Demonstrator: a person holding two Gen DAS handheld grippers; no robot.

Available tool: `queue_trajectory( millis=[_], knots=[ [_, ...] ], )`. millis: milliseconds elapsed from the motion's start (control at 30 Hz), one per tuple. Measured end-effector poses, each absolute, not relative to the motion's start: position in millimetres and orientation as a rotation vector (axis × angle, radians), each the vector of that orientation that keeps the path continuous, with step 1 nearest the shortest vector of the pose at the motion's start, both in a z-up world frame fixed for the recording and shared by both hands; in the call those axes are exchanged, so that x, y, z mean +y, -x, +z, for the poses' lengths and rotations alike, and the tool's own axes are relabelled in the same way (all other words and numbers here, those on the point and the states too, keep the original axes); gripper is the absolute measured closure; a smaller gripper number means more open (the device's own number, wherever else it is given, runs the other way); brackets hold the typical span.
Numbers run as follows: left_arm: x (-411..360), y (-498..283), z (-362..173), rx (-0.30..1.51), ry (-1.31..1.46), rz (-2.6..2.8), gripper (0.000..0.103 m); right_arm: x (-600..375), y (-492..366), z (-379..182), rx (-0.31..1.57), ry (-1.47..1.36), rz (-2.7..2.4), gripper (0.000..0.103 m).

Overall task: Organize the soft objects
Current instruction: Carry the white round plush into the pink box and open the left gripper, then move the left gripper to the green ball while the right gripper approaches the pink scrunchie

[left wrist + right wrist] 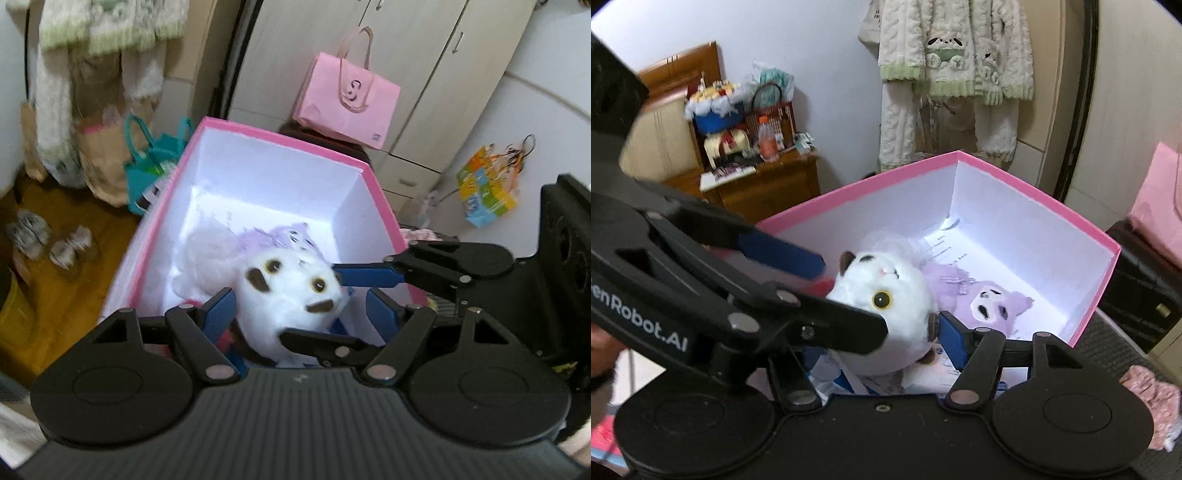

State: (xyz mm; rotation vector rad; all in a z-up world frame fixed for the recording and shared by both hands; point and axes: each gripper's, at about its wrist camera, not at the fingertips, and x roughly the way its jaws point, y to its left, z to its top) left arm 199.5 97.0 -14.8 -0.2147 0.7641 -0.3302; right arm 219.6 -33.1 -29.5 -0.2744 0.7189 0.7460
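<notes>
**Entry: white cat plush, at the pink box**

Item: round white cat plush [291,295], brown ear patches, yellow eyes. Location: inside the near end of the pink-rimmed box [280,138], over loose papers.

Left gripper [301,314]: blue pads spread wide on either side of the plush, apparently not pressing it; likely standing by to steady or receive it.

Right gripper [882,332]: enters across the left view from the right. In its own view the right pad touches the plush's flank; the left pad is hidden behind the other tool, so whether it grips cannot be told.

Companions: purple plush [986,302] lying deeper in the box, beside a pale fluffy item [210,251].

Judgement: box serves as the collecting place for soft toys; the cat is being settled in.

Surroundings: pink paper bag [345,99], hanging knit pyjamas [956,74].
</notes>
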Motion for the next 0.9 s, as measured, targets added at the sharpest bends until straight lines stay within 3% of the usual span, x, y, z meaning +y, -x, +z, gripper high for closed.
queue_trajectory(
  millis=[900],
  knots=[
    [77.9, -106.8, 41.6, 0.607, 0.006, -0.33, 0.025, -82.0, -134.1, 20.1, 0.611, 0.341, 0.648, 0.03]
  ],
)
